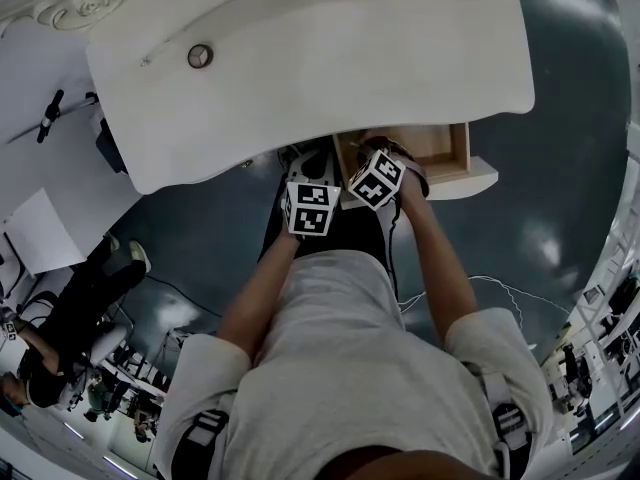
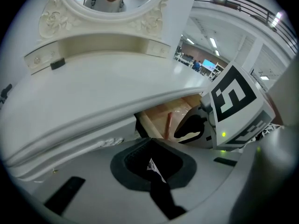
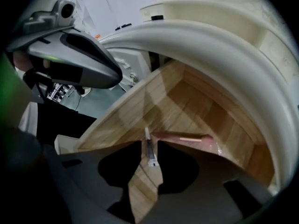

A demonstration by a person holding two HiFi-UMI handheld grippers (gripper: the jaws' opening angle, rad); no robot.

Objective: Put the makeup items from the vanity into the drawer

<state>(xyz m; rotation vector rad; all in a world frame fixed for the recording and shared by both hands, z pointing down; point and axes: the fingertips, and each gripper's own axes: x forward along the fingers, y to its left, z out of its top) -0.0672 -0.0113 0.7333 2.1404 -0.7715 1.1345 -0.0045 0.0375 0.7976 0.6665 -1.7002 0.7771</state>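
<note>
The right tongs (image 3: pixel 149 144) were closed on a slim tube (image 3: pixel 149 149), clear-bodied with a pale cap, held lengthwise between the tips. The tube hung just above the wooden bottom of the open drawer (image 3: pixel 187 101) and had not yet been released. A pink stick (image 3: pixel 180 136) lay flat on the drawer bottom at 2 o'clock from the tube, near it but not touching.

The left tongs (image 2: pixel 152 164) stood with the jaws together in front of the table edge, at 9 o'clock from the drawer. A white sliver (image 2: pixel 151 164) showed at their tip; what it was could not be determined.

Task status, as a judgement:
- Done: one item, the pink stick, stowed in the drawer.
- In hand: the slim tube, positioned for release.
- Left: a round item (image 1: pixel 200 56) lay on the table (image 1: pixel 350 58) at 10 o'clock from the drawer, well apart from both tongs. Closing the drawer may also be required.

The table top was white, smooth and otherwise bare in the head view, with a curved front edge. A carved white mirror frame (image 2: pixel 103 13) rose at its back. The floor (image 1: pixel 540 168) was dark, glossy and showed ceiling-light reflections. Another person (image 1: pixel 60 318) sat at 8 o'clock, well apart from the table.
</note>
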